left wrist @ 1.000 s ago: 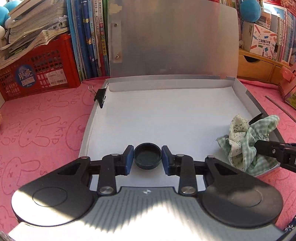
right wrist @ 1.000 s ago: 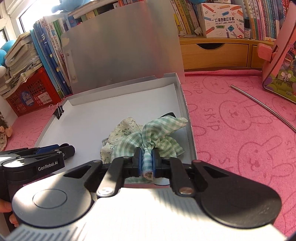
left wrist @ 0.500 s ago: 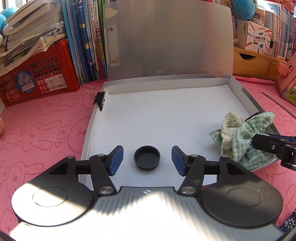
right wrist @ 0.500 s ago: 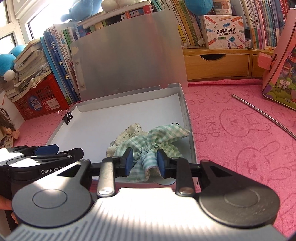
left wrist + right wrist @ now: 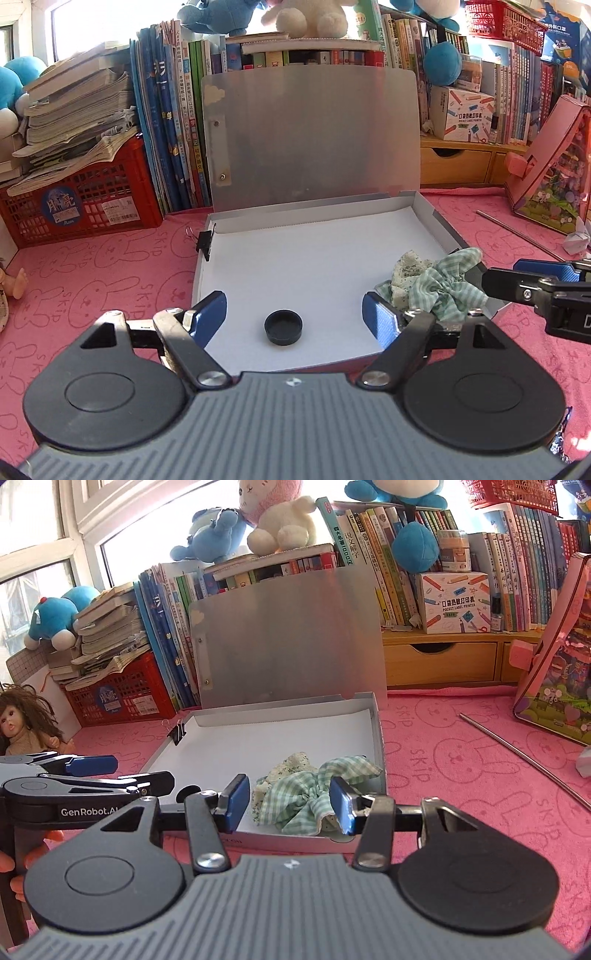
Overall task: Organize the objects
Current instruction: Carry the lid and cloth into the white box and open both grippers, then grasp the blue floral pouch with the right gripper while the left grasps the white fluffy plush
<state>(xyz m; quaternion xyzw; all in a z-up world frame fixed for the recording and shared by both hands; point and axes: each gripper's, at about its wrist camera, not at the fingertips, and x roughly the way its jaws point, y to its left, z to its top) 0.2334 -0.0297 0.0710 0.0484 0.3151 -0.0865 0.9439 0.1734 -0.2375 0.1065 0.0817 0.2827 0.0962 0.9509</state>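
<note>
An open flat grey box (image 5: 439,221) with a white floor lies on the pink mat, lid upright. A small black cap (image 5: 283,328) rests near the box's front edge. My left gripper (image 5: 294,308) hovers above it with jaws opening, pads well clear of the cap. A bundle of green checked and floral cloth (image 5: 303,794) sits in the box's (image 5: 378,731) front right corner. My right gripper (image 5: 289,794) frames it with jaws opening, pads not pressing on it. The cloth (image 5: 443,291) and the right gripper's fingers (image 5: 517,280) also show in the left wrist view.
A black binder clip (image 5: 205,240) grips the box's left wall. Behind stand a red crate (image 5: 81,199), rows of books and a wooden drawer unit (image 5: 436,661). A metal rod (image 5: 524,757) and a pink package (image 5: 554,177) lie right; a doll (image 5: 26,720) sits left.
Both grippers opened and let go, the left of the black cap, the right of the cloth. Both drew back and upward; cap and cloth stayed in the box.
</note>
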